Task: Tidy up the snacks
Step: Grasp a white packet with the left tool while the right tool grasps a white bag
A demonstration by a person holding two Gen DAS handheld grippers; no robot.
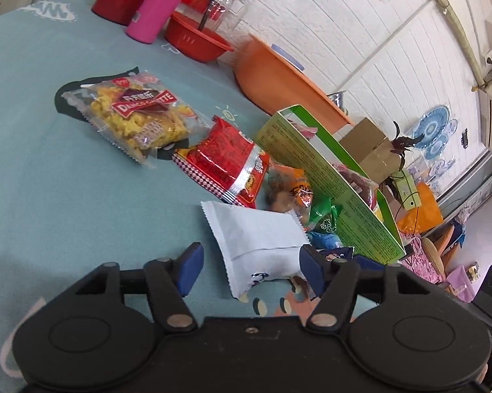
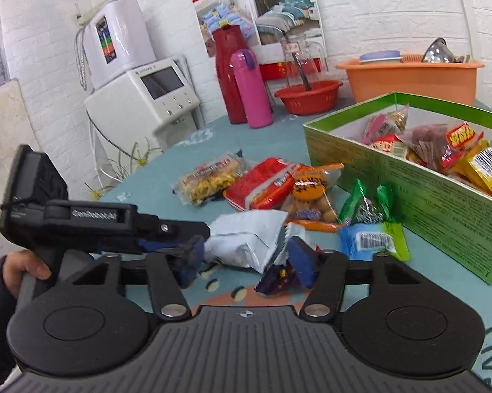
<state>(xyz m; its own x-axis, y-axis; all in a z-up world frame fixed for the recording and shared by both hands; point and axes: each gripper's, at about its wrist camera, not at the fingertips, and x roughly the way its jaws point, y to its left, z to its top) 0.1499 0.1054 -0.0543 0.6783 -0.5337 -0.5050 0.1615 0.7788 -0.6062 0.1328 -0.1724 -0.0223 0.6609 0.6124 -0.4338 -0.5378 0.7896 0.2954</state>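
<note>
A white snack packet [image 1: 259, 239] lies on the teal tablecloth, and both grippers reach for it. My left gripper [image 1: 250, 268] is open around it; its left pad is clear of the packet and its right pad sits at the packet's edge. In the right wrist view the same white packet [image 2: 246, 239] lies between the blue pads of my right gripper [image 2: 246, 258], which is open. The left gripper [image 2: 186, 245] comes in from the left, held by a hand [image 2: 26, 268]. A purple packet [image 2: 275, 278] lies under the right finger. The green box [image 2: 409, 190] holds several snacks.
A yellow snack bag [image 2: 209, 177], red packet [image 2: 265, 180], orange packet [image 2: 311, 196], green candies [image 2: 364, 203] and a blue-green packet [image 2: 373, 240] lie loose beside the box. Behind them stand a pink bottle [image 2: 250, 88], red flask [image 2: 229, 72], red bowl [image 2: 308, 96] and orange basin [image 2: 409, 78].
</note>
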